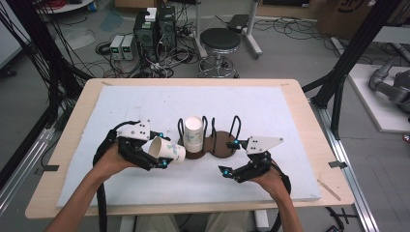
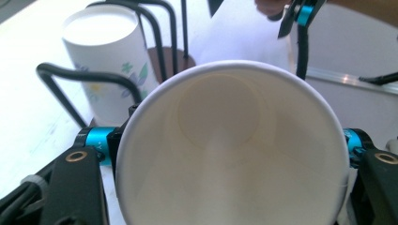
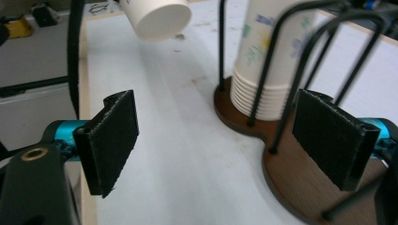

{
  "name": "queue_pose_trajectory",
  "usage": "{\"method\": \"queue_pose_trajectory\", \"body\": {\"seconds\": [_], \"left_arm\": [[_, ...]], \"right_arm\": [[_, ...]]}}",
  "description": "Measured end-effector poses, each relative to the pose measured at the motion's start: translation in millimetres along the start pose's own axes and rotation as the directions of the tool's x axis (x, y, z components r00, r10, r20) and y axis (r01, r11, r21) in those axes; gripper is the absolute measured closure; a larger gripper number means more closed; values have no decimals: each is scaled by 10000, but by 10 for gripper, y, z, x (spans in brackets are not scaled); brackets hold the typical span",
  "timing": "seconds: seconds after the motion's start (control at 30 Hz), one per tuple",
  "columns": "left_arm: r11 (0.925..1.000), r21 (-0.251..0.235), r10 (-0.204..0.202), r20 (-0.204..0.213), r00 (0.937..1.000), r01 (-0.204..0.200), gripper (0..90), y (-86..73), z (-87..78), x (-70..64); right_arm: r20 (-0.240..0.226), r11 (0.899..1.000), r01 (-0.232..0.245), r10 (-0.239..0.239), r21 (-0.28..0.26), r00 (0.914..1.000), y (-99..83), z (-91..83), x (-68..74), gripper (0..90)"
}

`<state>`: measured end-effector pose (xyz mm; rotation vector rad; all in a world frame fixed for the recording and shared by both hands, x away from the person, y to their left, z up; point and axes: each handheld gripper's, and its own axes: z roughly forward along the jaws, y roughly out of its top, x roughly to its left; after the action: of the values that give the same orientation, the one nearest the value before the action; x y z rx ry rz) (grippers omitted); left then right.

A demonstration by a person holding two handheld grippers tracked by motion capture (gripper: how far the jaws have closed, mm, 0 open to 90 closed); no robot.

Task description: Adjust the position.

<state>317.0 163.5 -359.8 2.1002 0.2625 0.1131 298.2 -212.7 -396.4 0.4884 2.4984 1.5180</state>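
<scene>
My left gripper (image 1: 157, 155) clamps a tilted white paper cup (image 1: 167, 150). My right gripper (image 1: 231, 158) gapes wide beside the brown wire-hooped cup rack (image 1: 223, 144), bare white mat (image 1: 193, 179) in front.

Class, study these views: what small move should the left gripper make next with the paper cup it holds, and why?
Probably turn the paper cup so its bottom faces down, then carry it toward the cup holder. The left gripper holds it on its side above the mat, beside the stack of cups standing upside down in the holder's left ring. The right ring looks empty, and the right gripper waits open beside it.
</scene>
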Motion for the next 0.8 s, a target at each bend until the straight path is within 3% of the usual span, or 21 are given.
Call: {"method": "queue_pose_trajectory", "body": {"seconds": [0.17,0.27,0.33,0.4,0.43,0.47,0.53,0.57,0.6,0.63,0.67,0.77,0.8], "left_arm": [[9969,787,-48,-117,9999,57,297,40,-45,80],[9897,1427,-47,-254,9997,83,297,66,-57,140],[9832,1826,-33,-320,9995,91,297,88,-66,179],[9773,2116,7,-330,9995,63,297,108,-72,216],[9757,2190,11,-362,9993,69,297,113,-71,232],[9712,2381,49,-344,9994,34,297,123,-75,253],[9654,2607,-1,-346,9994,91,297,133,-76,284],[9620,2731,60,-400,9992,52,297,139,-82,303],[9610,2762,-20,-399,9992,129,297,142,-85,317],[9599,2799,-39,-430,9991,158,297,144,-90,335],[9558,2935,-18,-433,9991,144,297,148,-97,353],[9481,3171,-88,-479,9988,236,297,147,-108,387],[9448,3269,-46,-485,9988,202,297,148,-115,397]], "right_arm": [[602,9990,-440,443,-60,9972,-135,-114,-66,157],[1258,9972,-747,745,-29,9893,-208,-166,-103,157],[2036,9936,-1124,1089,57,9730,-288,-203,-146,157],[2532,9906,-1361,1291,100,9587,-353,-225,-176,157],[3040,9873,-1588,1482,102,9411,-419,-247,-204,157],[3040,9873,-1588,1482,102,9411,-419,-247,-204,157],[3430,9839,-1786,1652,76,9247,-469,-270,-227,158],[3965,9794,-2017,1829,59,8996,-508,-287,-238,157],[3965,9794,-2017,1829,59,8996,-508,-287,-238,157],[4357,9750,-2224,2002,0,8776,-547,-298,-253,157],[4357,9750,-2224,2002,0,8776,-547,-298,-253,157],[4706,9701,-2422,2207,-154,8543,-620,-313,-282,157],[4706,9701,-2422,2207,-154,8543,-620,-313,-282,157]]}}
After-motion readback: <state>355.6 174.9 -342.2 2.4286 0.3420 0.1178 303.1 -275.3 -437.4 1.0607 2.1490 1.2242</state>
